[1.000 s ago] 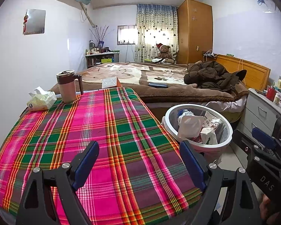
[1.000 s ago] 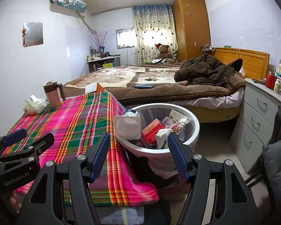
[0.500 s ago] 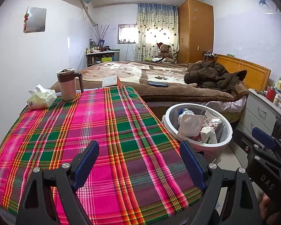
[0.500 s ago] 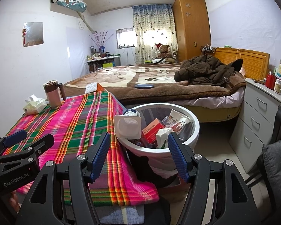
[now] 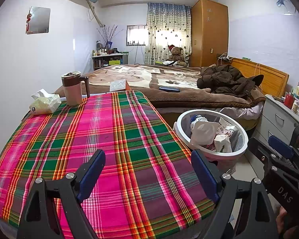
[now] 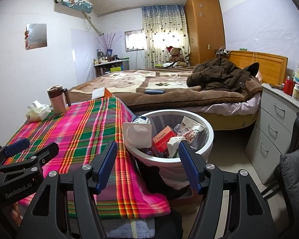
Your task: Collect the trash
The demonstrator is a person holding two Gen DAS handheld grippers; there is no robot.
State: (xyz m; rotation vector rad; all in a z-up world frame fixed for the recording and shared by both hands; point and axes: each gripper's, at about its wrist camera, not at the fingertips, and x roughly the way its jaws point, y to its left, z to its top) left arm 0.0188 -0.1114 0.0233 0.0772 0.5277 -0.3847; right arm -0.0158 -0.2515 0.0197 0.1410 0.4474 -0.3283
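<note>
In the left wrist view, the left gripper [image 5: 148, 171] is held wide open and empty over the near part of the plaid tablecloth [image 5: 101, 139]; the white trash bin [image 5: 211, 133] (already full of wrappers) is seen to the right, beside the table. In the right wrist view, the right gripper [image 6: 148, 164] is likewise spread wide with nothing gripped, and the bin [image 6: 169, 137] is framed just beyond its fingers, a red tablet box [image 6: 163, 138] lying inside.

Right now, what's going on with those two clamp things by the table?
A person holds a gripper in each hand, collecting trash. The left gripper hangs open over the plaid table, holding nothing. The right gripper is open and empty in front of the bin, which already holds packaging. A tissue pack and mug sit at the table's far end.
</note>
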